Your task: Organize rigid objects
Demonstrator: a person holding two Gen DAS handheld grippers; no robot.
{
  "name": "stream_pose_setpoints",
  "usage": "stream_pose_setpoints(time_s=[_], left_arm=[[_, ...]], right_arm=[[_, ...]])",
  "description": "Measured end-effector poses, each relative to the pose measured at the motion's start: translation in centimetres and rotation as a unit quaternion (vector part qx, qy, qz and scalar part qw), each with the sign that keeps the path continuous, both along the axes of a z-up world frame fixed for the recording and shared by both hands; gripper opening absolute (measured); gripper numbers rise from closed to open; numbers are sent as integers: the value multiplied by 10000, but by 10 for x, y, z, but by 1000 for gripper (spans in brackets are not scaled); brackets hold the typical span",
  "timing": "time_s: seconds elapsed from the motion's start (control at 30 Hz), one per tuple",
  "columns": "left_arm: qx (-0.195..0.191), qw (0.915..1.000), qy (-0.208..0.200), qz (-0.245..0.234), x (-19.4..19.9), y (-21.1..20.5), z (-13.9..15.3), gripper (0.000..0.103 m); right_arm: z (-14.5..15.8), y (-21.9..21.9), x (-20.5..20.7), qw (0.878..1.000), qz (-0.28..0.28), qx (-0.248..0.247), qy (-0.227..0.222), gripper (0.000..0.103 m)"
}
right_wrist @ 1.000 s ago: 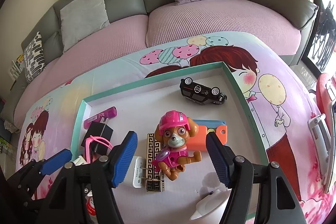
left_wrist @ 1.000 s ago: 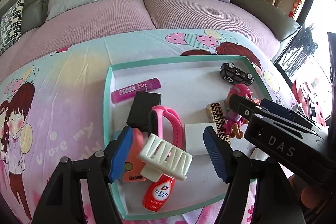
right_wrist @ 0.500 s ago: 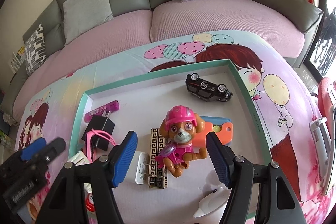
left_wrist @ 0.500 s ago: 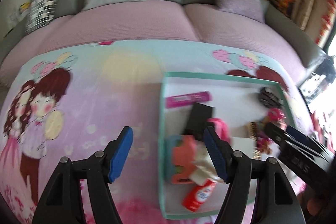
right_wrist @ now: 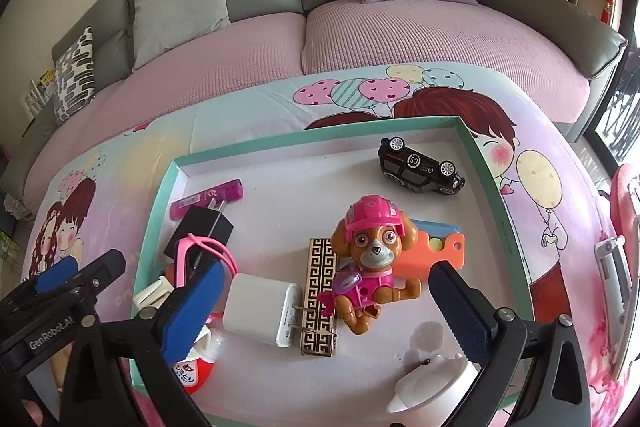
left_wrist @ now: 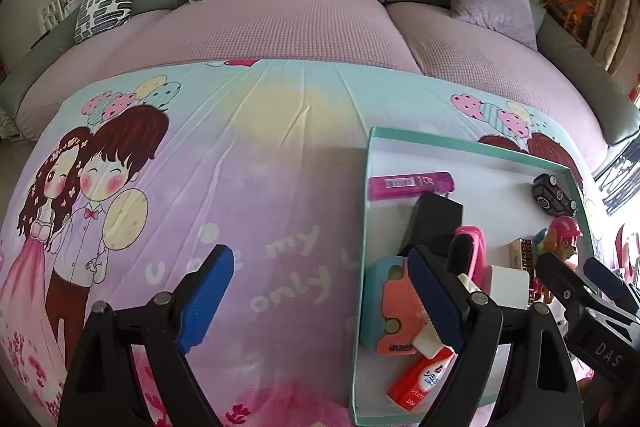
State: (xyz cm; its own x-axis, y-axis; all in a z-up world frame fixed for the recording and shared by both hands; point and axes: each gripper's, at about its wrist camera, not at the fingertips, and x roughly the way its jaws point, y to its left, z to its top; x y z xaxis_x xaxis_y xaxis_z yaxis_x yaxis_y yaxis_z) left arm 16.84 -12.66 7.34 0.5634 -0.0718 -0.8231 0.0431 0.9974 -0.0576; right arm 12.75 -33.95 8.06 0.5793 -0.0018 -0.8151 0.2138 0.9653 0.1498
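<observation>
While a pink-helmeted toy puppy (right_wrist: 370, 267) sits in the teal-rimmed tray (right_wrist: 486, 171), the right tongs (right_wrist: 336, 307) hover over it, spread wide and holding nothing, the puppy between their blue pads. Just left of the puppy lie a gold patterned box (right_wrist: 319, 303) and a white charger (right_wrist: 260, 309); a black toy car (right_wrist: 420, 173) rests beyond, on its side. The left tongs (left_wrist: 320, 301), also wide and empty, hang over the cartoon bedsheet (left_wrist: 240, 155), their right pad above the tray's left edge.
</observation>
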Motion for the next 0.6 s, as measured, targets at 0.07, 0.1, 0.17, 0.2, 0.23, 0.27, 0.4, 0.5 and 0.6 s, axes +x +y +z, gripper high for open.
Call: stream_pose_setpoints(time_s=[0.07,0.1,0.17,0.2,0.23,0.27,0.4,0.5,0.6], left_arm=[[-14,10000,-13,32,0,1,0,89],[-13,10000,-23,44,1,2,0,89],[-6,10000,-75,61,0,3,2,89],[0,9999,-112,66,-2,3,4,89],[8,9999,-145,67,-3,3,6,89],[21,9998,-200,67,-6,4,8,89],[9,9995,-326,37,-18,10,14,89],[94,9992,-395,56,-30,14,15,89],[353,9976,-595,88,-50,15,16,89]], right_arm=[[1,2,0,10000,17,-10,-1,103],[1,3,0,10000,21,-21,-4,103],[4,5,-1,10000,36,-51,-27,103],[5,6,-2,10000,41,-67,-38,103],[7,7,-3,9999,40,-88,-60,103],[10,8,-5,9999,42,-109,-81,103],[22,15,-16,9995,83,-203,-235,103],[27,19,-30,9991,98,-276,-303,103],[24,22,-46,9992,81,-287,-258,103]])
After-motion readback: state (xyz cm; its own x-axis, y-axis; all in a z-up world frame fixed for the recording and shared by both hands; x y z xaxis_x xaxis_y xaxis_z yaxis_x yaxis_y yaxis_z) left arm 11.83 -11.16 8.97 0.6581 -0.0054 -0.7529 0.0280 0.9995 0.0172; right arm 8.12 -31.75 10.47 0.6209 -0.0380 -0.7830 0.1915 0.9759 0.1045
